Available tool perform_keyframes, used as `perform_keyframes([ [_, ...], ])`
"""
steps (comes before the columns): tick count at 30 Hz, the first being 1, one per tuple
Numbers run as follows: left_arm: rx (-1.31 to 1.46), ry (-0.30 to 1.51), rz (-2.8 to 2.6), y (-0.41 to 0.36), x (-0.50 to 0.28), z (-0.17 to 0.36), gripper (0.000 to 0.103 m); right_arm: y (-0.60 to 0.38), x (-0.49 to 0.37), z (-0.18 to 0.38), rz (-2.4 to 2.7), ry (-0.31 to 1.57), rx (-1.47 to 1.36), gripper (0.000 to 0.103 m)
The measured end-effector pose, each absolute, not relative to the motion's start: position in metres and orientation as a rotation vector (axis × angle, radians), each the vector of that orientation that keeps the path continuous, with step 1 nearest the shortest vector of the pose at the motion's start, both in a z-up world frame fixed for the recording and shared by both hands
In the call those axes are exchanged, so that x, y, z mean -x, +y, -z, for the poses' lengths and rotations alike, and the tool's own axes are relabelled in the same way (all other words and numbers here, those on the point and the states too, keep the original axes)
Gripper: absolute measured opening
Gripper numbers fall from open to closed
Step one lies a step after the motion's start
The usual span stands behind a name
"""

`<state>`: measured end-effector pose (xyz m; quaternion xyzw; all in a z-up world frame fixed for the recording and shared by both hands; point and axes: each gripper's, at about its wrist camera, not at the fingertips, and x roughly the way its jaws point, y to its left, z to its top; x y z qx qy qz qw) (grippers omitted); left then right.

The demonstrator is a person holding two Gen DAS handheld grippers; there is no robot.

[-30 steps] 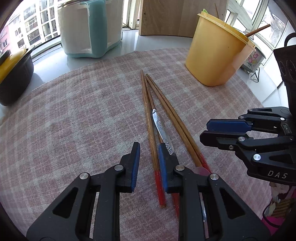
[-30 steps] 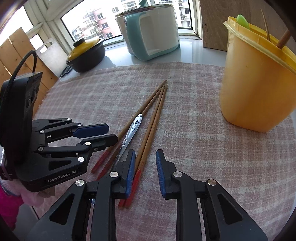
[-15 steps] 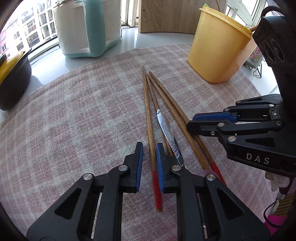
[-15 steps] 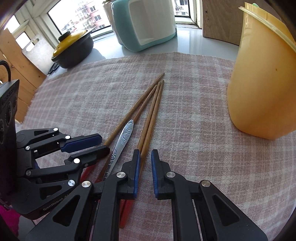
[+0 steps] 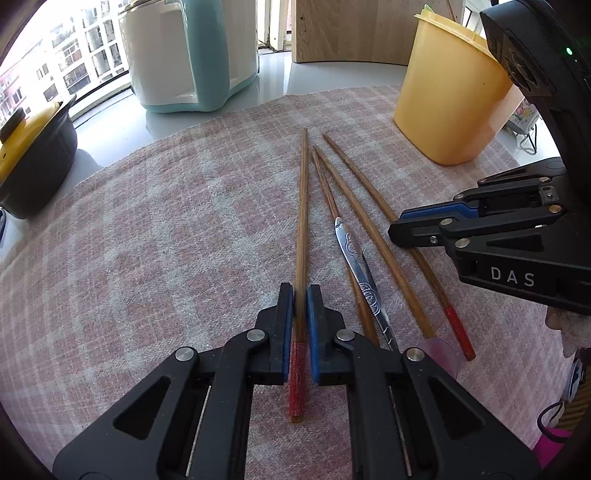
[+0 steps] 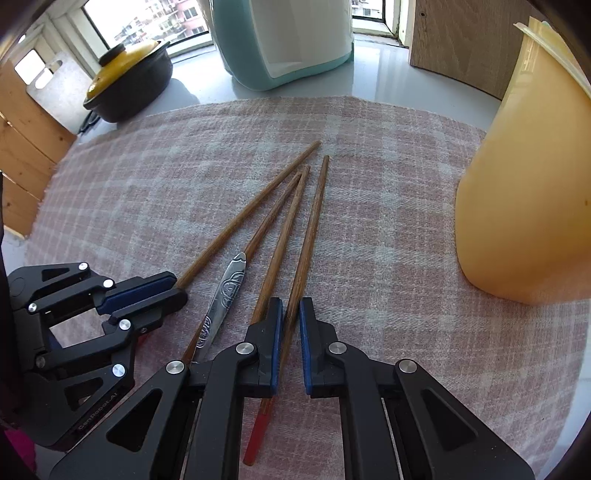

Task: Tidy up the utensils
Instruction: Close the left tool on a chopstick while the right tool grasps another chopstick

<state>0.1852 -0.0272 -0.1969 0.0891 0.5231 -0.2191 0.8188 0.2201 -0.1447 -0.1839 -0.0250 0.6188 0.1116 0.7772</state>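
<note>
Now four wooden chopsticks with red ends lie fanned on the checked cloth, their bare tips pointing toward the yellow container and their red ends toward the cameras; the leftmost chopstick, farthest from the yellow container, sits between the blue pads of the left gripper, whose fingers have just been closing and now pinch it just above its red end; the rightmost chopstick, the one nearest the yellow container, runs between the fingers of the right gripper, which have likewise just been closing; the left pad presses on the stick, while a thin gap seems to show at the right pad, so a full pinch is probable but not certain; two more chopsticks lie loose between these, and a patterned metal utensil handle lies along the cloth among them, its other end hidden under the left gripper's body; the chopstick next to the gripped right one passes just beside that gripper's left finger; the cloth covers a glossy white tabletop; the yellow container stands on the cloth's far corner, with a stick rising from its mouth; farther from the container, on the bare tabletop, stand a teal-and-white appliance and a black pot with a yellow lid; a wooden board leans behind the container, by the window.
</note>
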Motion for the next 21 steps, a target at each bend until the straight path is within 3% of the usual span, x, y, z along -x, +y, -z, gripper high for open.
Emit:
perform_keyframes([
  [3, -0.189, 1.122, 0.456, -0.029, -0.191, 0.197, 0.008, -0.147, -0.222, 0.184, -0.242, 1.35, 0.046, 0.007],
  [7, -0.214, 1.127, 0.454, -0.037, -0.205, 0.198, 0.024, -0.144, -0.226, 0.184, -0.236, 1.361, 0.068, 0.007],
  [14, -0.198, 1.131, 0.445, -0.042, -0.234, 0.202, 0.024, -0.145, -0.241, 0.186, -0.228, 1.376, 0.055, 0.007],
  [19, -0.151, 1.126, 0.44, -0.035, -0.248, 0.203, 0.005, -0.143, -0.243, 0.187, -0.224, 1.369, 0.078, 0.007],
  [21, -0.092, 1.142, 0.445, -0.027, -0.251, 0.204, 0.005, -0.14, -0.243, 0.187, -0.228, 1.367, 0.103, 0.007],
])
